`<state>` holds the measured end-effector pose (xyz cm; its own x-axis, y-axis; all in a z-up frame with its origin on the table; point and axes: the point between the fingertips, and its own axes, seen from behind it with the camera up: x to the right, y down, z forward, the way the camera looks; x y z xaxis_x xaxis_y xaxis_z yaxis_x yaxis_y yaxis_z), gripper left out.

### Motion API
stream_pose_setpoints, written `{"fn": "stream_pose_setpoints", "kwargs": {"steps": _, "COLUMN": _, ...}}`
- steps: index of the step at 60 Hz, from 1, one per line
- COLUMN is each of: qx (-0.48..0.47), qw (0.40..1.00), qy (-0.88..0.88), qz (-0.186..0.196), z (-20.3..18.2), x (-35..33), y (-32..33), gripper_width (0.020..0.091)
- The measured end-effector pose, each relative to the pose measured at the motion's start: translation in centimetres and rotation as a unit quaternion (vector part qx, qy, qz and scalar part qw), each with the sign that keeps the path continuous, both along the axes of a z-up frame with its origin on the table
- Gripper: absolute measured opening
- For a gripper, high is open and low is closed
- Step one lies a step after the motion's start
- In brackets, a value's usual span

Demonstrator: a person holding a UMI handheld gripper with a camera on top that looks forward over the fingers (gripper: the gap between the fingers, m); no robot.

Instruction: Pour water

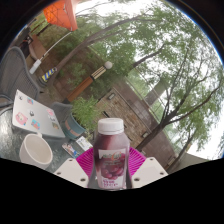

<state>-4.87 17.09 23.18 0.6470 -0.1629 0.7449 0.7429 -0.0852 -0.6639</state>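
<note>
The gripper [110, 170] was closed on a bottle [110, 152], with both fingers pressing against its sides. The magenta pads [85, 156] showed at either side of the bottle body, in contact with it. The bottle stood upright between the fingers. It carried a white screw cap [111, 126] at the top, still fitted, and a dark purple label around the body; the label text could not be read.

To the left of the gripper, a white cup [37, 151] stood on the desk [68, 122], open side up, well apart from the bottle. What the cup contained could not be determined. Beyond the cup, a flat white item with pink and blue printing [35, 114] lay on the desk surface. A small pink object [70, 149] lay on the desk between the cup and the left finger.

The scene was outdoors. Trees [130, 45] with green foliage filled the area beyond the bottle, and a brick wall [125, 105] stood behind it at lower level. An orange-red object [58, 12] hung overhead, above the desk.
</note>
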Motion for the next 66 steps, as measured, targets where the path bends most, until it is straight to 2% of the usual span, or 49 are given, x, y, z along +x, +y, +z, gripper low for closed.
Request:
{"fn": "stream_pose_setpoints", "kwargs": {"steps": 6, "qx": -0.013, "qw": 0.946, "qy": 0.321, "qz": 0.034, "z": -4.9, "x": 0.9, "y": 0.6, "gripper_width": 0.0432}}
{"fn": "stream_pose_setpoints", "kwargs": {"steps": 11, "qx": -0.037, "qw": 0.894, "qy": 0.446, "qz": 0.039, "z": -9.3, "x": 1.4, "y": 1.5, "gripper_width": 0.0432}}
{"fn": "stream_pose_setpoints", "kwargs": {"steps": 19, "qx": -0.047, "qw": 0.892, "qy": 0.449, "qz": 0.025, "z": -13.1, "x": 2.9, "y": 2.5, "gripper_width": 0.0432}}
{"fn": "stream_pose_setpoints", "kwargs": {"steps": 27, "qx": -0.074, "qw": 0.893, "qy": 0.442, "qz": 0.040, "z": -15.7, "x": 1.3, "y": 2.2, "gripper_width": 0.0433}}
{"fn": "stream_pose_setpoints", "kwargs": {"steps": 31, "qx": -0.068, "qw": 0.905, "qy": 0.418, "qz": 0.043, "z": -15.5, "x": 1.0, "y": 2.0, "gripper_width": 0.0434}}
{"fn": "stream_pose_setpoints", "kwargs": {"steps": 35, "qx": -0.065, "qw": 0.902, "qy": 0.426, "qz": 0.028, "z": -15.8, "x": 1.3, "y": 1.6, "gripper_width": 0.0433}}
{"fn": "stream_pose_setpoints", "kwargs": {"steps": 45, "qx": -0.057, "qw": 0.900, "qy": 0.430, "qz": 0.033, "z": -15.6, "x": 1.5, "y": 1.8, "gripper_width": 0.0435}}
{"fn": "stream_pose_setpoints", "kwargs": {"steps": 52, "qx": -0.064, "qw": 0.899, "qy": 0.433, "qz": 0.025, "z": -15.8, "x": 1.8, "y": 1.6, "gripper_width": 0.0591}}
{"fn": "stream_pose_setpoints", "kwargs": {"steps": 57, "qx": -0.081, "qw": 0.899, "qy": 0.431, "qz": 0.012, "z": -16.0, "x": 1.9, "y": 0.1, "gripper_width": 0.0851}}
{"fn": "stream_pose_setpoints", "kwargs": {"steps": 66, "qx": -0.071, "qw": 0.903, "qy": 0.425, "qz": 0.007, "z": -13.6, "x": 1.9, "y": -5.3, "gripper_width": 0.0838}}
